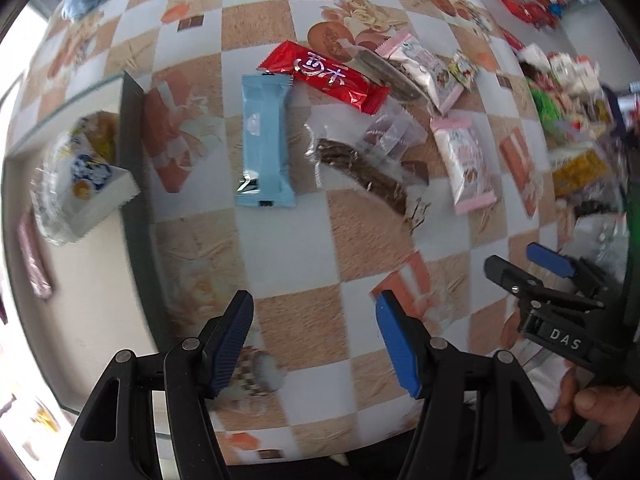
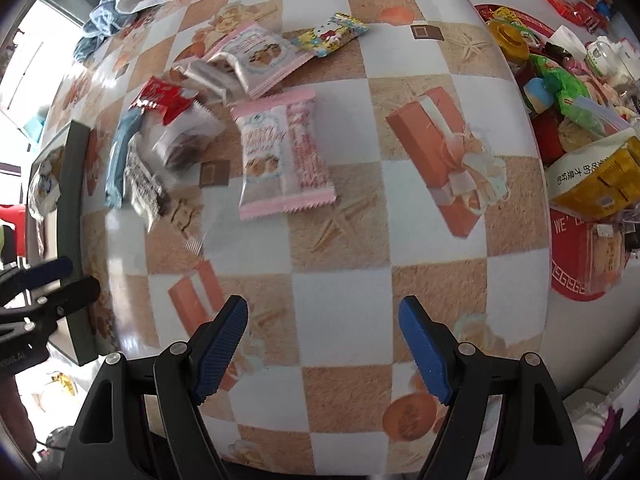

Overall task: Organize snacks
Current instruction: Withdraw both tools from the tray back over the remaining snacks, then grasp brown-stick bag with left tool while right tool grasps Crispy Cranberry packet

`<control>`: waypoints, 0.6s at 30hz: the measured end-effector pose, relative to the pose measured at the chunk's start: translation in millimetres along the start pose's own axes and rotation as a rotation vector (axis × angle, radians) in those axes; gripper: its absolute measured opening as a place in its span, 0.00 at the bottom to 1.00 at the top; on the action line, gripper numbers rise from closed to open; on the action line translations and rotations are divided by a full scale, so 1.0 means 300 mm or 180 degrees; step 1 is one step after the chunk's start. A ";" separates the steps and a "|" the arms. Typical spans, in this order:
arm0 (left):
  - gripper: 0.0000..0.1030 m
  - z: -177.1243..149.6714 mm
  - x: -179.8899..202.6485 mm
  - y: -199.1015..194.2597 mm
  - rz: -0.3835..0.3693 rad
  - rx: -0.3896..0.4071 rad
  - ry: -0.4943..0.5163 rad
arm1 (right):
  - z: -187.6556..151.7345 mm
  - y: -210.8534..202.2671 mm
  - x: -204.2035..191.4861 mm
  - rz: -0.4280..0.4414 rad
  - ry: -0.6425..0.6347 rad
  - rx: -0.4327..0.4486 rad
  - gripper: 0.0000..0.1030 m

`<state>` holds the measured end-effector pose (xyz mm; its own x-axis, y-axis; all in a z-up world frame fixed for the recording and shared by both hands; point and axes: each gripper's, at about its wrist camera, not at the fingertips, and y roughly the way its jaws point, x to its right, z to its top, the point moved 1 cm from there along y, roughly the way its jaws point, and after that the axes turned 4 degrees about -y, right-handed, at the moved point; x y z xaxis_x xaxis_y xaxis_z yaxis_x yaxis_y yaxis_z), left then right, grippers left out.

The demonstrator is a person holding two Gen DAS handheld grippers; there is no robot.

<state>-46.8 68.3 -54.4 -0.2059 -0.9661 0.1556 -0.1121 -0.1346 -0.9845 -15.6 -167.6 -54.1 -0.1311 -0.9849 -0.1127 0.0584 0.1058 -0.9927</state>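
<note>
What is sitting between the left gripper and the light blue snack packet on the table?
Nothing visible. The left gripper hangs open above bare checkered tablecloth, and only cloth lies between it and the light blue packet. The red packet overlaps the blue one's far corner, on the side away from the gripper.

Readable print on a gripper, a tray and some wrappers

"DAS" stands in pale letters on the body of the right gripper (image 1: 532,264); the red wrapper (image 1: 326,76) bears large silver Chinese characters, apparently "百禾". A white-and-yellow box (image 2: 592,178) carries a line of Chinese print too small to read, and the red tray (image 2: 568,280) shows "WE'" in white.
</note>
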 end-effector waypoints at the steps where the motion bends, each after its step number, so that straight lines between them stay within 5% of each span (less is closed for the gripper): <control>1: 0.66 0.011 0.000 0.006 -0.0054 -0.0017 -0.0077 | 0.017 0.002 0.008 0.0021 0.0013 0.0011 0.77; 5: 0.66 0.053 -0.014 0.022 -0.0251 -0.0026 -0.0415 | 0.112 -0.003 0.024 0.0100 0.0029 0.0097 0.77; 11: 0.66 0.044 -0.078 0.019 -0.0207 -0.0017 -0.0677 | 0.244 0.030 -0.055 0.0065 -0.0311 0.0106 0.76; 18: 0.66 0.059 -0.052 0.014 -0.0306 -0.0031 -0.0715 | 0.285 0.094 -0.165 -0.0226 -0.0769 0.0071 0.44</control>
<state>-26.8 79.0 -62.5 0.0273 -0.9738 0.2256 -0.1303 -0.2272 -0.9651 77.1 -127.6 -72.8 0.1044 -0.9942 -0.0265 0.0798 0.0350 -0.9962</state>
